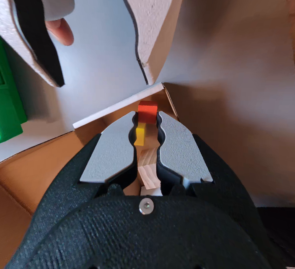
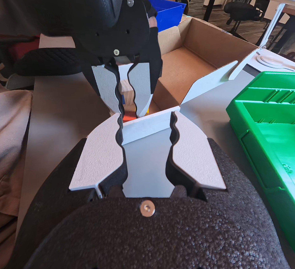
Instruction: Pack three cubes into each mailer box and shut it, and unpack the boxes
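Note:
An open mailer box (image 1: 116, 106), white outside and brown inside, lies on the grey table; it also shows in the right wrist view (image 2: 196, 63). My left gripper (image 1: 146, 115) reaches down into its near corner, shut on a red cube (image 1: 147, 109). A yellow cube (image 1: 140, 135) and a plain wooden cube (image 1: 148, 172) lie in the box under the fingers. In the right wrist view the left gripper (image 2: 130, 113) hangs over the red cube (image 2: 128, 116). My right gripper (image 2: 146, 114) is open and empty, its fingers either side of the box's white front wall (image 2: 146, 125).
A green plastic bin (image 2: 263, 133) stands close on the right of the box; it also shows in the left wrist view (image 1: 9, 109). A blue bin (image 2: 167, 12) stands behind the box. The box's lid flap (image 2: 207, 82) stands out to the right. A white lamp arm (image 2: 271, 26) rises at the far right. Some 7 centimeters of space lies between my two pairs of fingers.

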`<state>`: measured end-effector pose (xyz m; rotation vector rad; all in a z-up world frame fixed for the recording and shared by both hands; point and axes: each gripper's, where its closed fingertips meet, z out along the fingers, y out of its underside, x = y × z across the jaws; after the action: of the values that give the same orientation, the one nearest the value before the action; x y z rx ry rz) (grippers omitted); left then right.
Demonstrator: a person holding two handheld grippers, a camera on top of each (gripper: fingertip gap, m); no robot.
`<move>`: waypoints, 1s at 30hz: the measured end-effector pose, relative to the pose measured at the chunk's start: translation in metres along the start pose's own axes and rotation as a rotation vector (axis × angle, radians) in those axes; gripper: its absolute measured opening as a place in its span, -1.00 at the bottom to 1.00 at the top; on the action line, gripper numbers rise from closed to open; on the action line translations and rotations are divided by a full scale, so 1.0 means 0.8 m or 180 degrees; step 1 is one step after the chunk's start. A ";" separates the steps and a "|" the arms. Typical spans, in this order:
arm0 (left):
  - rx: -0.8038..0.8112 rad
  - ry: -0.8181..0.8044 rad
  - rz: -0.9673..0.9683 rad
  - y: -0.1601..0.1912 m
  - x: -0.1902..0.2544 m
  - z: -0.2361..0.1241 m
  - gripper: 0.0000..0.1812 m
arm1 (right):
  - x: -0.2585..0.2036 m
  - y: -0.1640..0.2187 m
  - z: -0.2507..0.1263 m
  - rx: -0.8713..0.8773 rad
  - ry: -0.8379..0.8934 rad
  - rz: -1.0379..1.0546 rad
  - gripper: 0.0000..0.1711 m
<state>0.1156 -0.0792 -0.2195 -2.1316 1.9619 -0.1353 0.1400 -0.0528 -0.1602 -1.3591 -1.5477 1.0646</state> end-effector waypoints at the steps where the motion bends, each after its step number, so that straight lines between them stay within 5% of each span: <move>1: -0.0029 0.0000 0.0006 0.002 0.001 0.002 -0.76 | 0.000 0.000 0.000 -0.0002 -0.0004 -0.0002 -0.33; 8: 0.0039 -0.0120 -0.0125 0.008 -0.003 -0.005 -0.68 | -0.002 0.002 0.002 -0.0026 -0.0016 -0.0012 -0.33; 12: 0.0383 -0.0407 -0.0389 0.012 -0.016 -0.047 -0.66 | -0.002 0.001 0.001 -0.0016 -0.0014 -0.0002 -0.33; 17: 0.1312 -0.1161 -0.1320 0.052 -0.052 -0.141 -0.60 | 0.004 0.002 0.003 -0.0049 0.0017 0.0176 -0.37; 21: 0.2188 -0.1658 -0.2510 0.130 -0.064 -0.186 -0.65 | 0.028 0.002 0.010 -0.0126 0.0188 0.0689 -0.43; 25: 0.2499 -0.1873 -0.3315 0.192 -0.055 -0.179 -0.66 | 0.059 -0.009 0.019 -0.0260 0.0393 0.0918 -0.47; 30: 0.2676 -0.1684 -0.3605 0.190 -0.057 -0.156 -0.64 | 0.093 -0.029 0.043 -0.0324 0.0396 0.1525 -0.48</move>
<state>-0.0650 -0.0590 -0.1305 -2.0347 0.1642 -0.4267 0.0924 0.0168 -0.1469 -1.8898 -1.2264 1.1649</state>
